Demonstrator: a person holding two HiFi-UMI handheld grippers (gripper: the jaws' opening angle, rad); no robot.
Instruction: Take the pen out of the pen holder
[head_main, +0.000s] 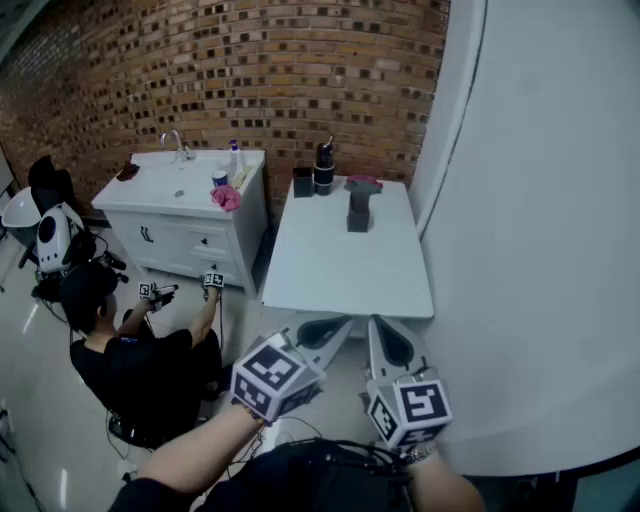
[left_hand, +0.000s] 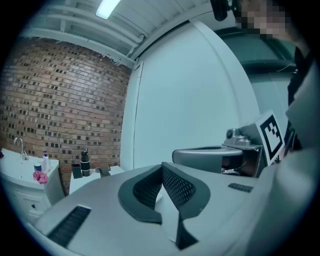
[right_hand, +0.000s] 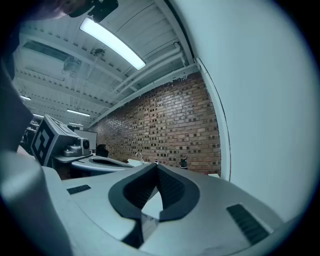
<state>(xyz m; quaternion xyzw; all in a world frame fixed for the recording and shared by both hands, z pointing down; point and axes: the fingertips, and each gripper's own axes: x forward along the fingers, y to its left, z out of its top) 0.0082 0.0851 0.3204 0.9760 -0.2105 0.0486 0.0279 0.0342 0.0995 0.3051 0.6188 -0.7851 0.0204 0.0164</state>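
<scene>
The pen holder (head_main: 324, 172) is a black cylinder at the far edge of the white table (head_main: 345, 265), with a dark pen sticking up out of it. It shows small and far off in the left gripper view (left_hand: 85, 164) and in the right gripper view (right_hand: 184, 162). My left gripper (head_main: 343, 322) and right gripper (head_main: 379, 322) hover side by side over the table's near edge, pointing roughly level toward the far end. Both are shut with nothing between their pads, and both are well short of the holder.
A small black box (head_main: 303, 182) stands left of the holder, and a grey block (head_main: 358, 212) with a pink thing (head_main: 363, 183) behind it is to its right. A white sink cabinet (head_main: 190, 215) stands left of the table. A person (head_main: 130, 360) sits on the floor. A curved white wall (head_main: 540, 250) closes the right side.
</scene>
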